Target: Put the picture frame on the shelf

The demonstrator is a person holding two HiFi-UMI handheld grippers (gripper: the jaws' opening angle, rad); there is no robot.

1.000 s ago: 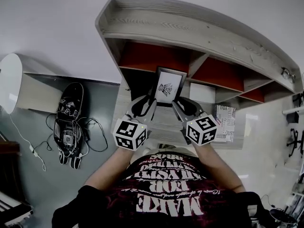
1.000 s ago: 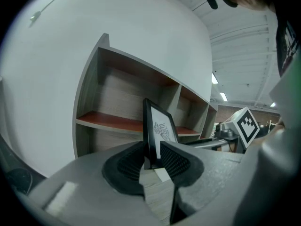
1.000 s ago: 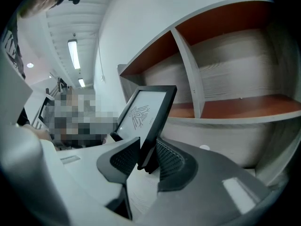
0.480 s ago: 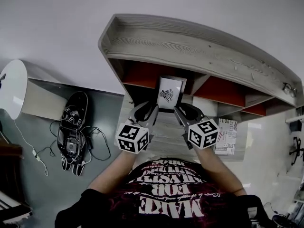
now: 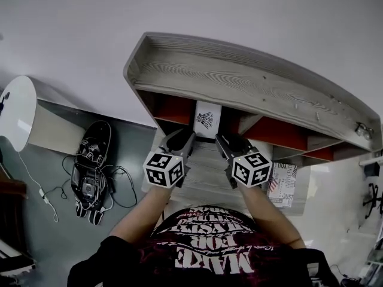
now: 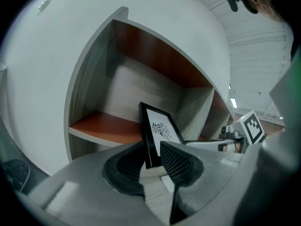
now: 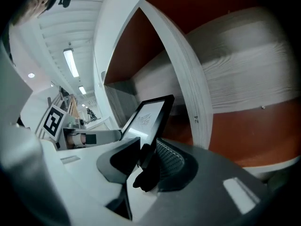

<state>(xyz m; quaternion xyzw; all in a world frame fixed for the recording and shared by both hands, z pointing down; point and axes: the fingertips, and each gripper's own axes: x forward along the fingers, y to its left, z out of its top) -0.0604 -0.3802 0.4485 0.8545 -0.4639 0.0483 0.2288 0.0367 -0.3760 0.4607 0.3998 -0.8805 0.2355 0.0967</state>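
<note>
The picture frame (image 5: 206, 119) hangs between the two grippers at the mouth of a shelf compartment, tilted back, each side edge pinched.

The shelf (image 5: 239, 82) is the biggest thing in the head view: pale boards with a coarse, streaky wood grain, a raised lip round the top, and reddish-brown panels inside the compartments. A grey upright divider (image 7: 188, 79) stands just right of the frame in the right gripper view. On the floor at the left lies a black skateboard (image 5: 90, 166) beside a loose dark cable (image 5: 122, 175).

The frame is a thin black rectangle round a white sheet with a small dark emblem (too small to read). The left gripper (image 6: 153, 149) is clamped on its left edge (image 6: 146, 135), ribbed pad against the front face; the right gripper (image 7: 148, 149) grips the right edge (image 7: 157, 121) likewise.

From the head, the top board cuts off the frame's upper part. Both gripper views hide its bottom edge behind the jaws, so whether it rests on the board cannot be told.
</note>
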